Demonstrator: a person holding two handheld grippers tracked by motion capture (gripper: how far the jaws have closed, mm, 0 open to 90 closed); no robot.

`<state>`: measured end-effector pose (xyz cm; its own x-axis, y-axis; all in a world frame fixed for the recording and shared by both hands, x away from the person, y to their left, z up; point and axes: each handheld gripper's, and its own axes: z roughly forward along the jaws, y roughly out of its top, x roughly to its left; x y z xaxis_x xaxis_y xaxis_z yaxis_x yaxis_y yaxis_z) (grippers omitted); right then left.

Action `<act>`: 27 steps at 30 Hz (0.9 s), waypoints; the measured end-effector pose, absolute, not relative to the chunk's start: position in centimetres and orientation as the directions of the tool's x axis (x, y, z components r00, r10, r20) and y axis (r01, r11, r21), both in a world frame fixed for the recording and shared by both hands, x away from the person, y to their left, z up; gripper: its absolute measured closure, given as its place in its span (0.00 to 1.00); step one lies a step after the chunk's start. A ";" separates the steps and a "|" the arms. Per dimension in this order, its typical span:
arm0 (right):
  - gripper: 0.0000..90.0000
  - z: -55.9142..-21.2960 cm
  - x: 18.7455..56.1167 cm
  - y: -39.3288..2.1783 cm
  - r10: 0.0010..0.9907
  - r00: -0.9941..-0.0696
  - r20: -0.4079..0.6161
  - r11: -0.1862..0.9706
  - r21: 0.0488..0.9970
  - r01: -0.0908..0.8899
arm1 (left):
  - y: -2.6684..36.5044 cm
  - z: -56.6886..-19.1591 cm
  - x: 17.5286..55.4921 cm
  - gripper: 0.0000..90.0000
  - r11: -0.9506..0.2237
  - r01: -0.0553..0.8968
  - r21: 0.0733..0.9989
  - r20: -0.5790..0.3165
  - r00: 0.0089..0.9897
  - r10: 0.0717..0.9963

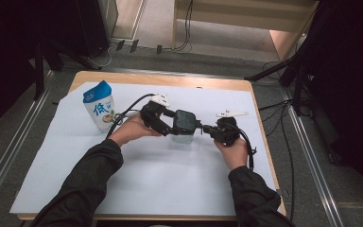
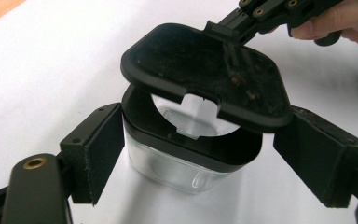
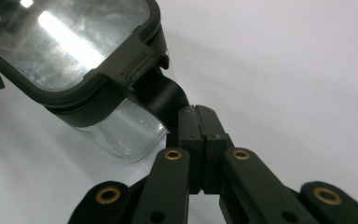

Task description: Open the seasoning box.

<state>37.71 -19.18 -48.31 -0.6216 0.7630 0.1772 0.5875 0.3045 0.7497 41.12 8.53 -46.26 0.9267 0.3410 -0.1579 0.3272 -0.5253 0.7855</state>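
Closest to us, the right gripper [image 1: 207, 128] has its jaws shut tight on the small tab at the edge of the black lid [image 2: 205, 74], which tilts open above the clear container [image 2: 182, 161] standing mid-counter on the white sheet [image 1: 170, 179]. The left gripper [image 1: 166, 124] flanks that container with jaws apart, pads just beside its walls, not visibly pressing. We judge it light, rigid and slick, so hold the straight sides below the rim; farther left stands a blue-and-white pouch [image 1: 99, 111].

A wooden table [image 1: 170, 79] bears white paper [image 1: 170, 179], a clear container [image 1: 182, 138] and a pouch [image 1: 99, 106].
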 end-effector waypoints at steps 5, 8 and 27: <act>1.00 -48.3 37.7 -19.2 0.763 -0.620 0.181 0.302 0.748 0.591 | 8.9 -45.6 40.8 0.28 -0.528 0.296 0.796 -0.135 0.937 0.321; 1.00 -48.3 37.7 -19.2 0.761 -0.623 0.180 0.303 0.750 0.588 | 9.1 -45.3 40.8 0.38 -0.518 0.294 0.803 -0.156 0.943 0.293; 1.00 -48.2 37.6 -19.2 0.762 -0.622 0.182 0.301 0.750 0.589 | 7.9 -44.0 40.0 0.92 -0.542 0.295 0.787 -0.197 0.952 0.233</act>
<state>37.64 -19.16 -48.19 -0.6215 0.7619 0.1822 0.5892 0.3014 0.7496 39.99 7.88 -43.96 0.9524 0.2329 -0.1965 0.2950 -0.5422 0.7868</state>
